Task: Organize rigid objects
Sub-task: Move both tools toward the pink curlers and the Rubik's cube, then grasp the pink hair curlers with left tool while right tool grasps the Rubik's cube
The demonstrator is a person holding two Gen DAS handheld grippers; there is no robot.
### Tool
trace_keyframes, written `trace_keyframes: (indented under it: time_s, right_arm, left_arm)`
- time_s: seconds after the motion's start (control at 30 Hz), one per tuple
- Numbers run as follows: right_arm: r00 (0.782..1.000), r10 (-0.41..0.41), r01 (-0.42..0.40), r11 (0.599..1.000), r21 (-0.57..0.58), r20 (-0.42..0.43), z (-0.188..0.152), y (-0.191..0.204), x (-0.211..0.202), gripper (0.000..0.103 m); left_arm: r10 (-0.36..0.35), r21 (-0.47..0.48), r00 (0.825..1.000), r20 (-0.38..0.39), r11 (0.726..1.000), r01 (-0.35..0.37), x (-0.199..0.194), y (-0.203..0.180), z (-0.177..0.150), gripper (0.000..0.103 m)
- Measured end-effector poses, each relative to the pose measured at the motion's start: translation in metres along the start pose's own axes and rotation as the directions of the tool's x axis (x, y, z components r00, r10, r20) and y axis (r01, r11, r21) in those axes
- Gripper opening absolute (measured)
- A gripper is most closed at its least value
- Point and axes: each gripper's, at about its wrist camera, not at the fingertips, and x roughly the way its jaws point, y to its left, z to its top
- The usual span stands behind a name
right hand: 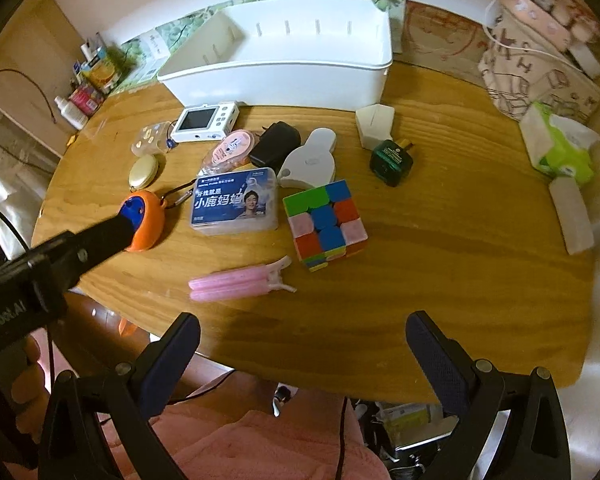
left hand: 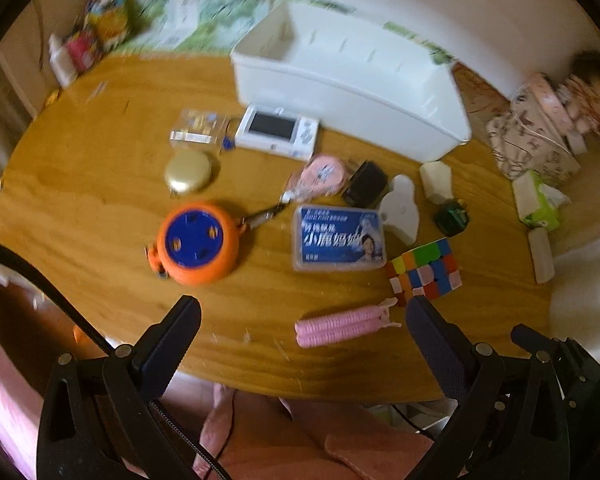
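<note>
On the wooden table [right hand: 420,280], the rigid objects lie loose in front of the white bin [right hand: 284,76], which stands at the far edge and looks empty in what I can see of it. My left gripper [left hand: 300,320] and right gripper [right hand: 300,332] both hang over the near edge, jaws spread wide, nothing between them. In the right wrist view, my left gripper reaches in from the left, its tip in front of the orange tape measure [right hand: 146,220]; whether it touches, I cannot tell. Nearest my right jaws: the pink hair clip [right hand: 236,282], then the puzzle cube [right hand: 324,222] just beyond it. Judgement on handling: the cube is light, stiff, with flat opposite faces, so I take it square across 2 faces; its layers may twist if I pinch off-centre. The clip is thin and low, so I grip across its long body, and it could pivot. The blue-labelled plastic box [right hand: 236,206] is smooth and likely slippery, so I take it across the short sides. The white camera [right hand: 204,120], touching the bin wall or just short of it, looks fragile at the screen, so I hold it by the edges. The tape measure is rounded and probably the heaviest; I grip across its flat faces.
</note>
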Motion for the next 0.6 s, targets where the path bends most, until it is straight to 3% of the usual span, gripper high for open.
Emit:
trace_keyframes:
  time_s: [0.17,0.37,0.6]
  right_arm:
    - [0.999,0.023,-0.026,0.997,-0.079,-0.043,0.014,-0.011,0.015,0.103]
    - [0.997,0.034,-0.045,0.985,-0.167,-0.072,0.029,-0.016,0.031,0.102]
    - [0.993,0.056,-0.079,0.971,-0.225,-0.107,0.045,-0.022,0.046,0.102]
  left_arm:
    - [0.009,-0.124,0.997,-0.074,0.992,-0.018,0.017,0.001,-0.006,0.102]
    - [-0.012,-0.268,0.988,-0.153,0.963,-0.029,0.038,0.005,-0.009,0.102]
    - [-0.098,-0.474,0.967,-0.234,0.88,-0.025,0.065,0.018,-0.012,0.102]
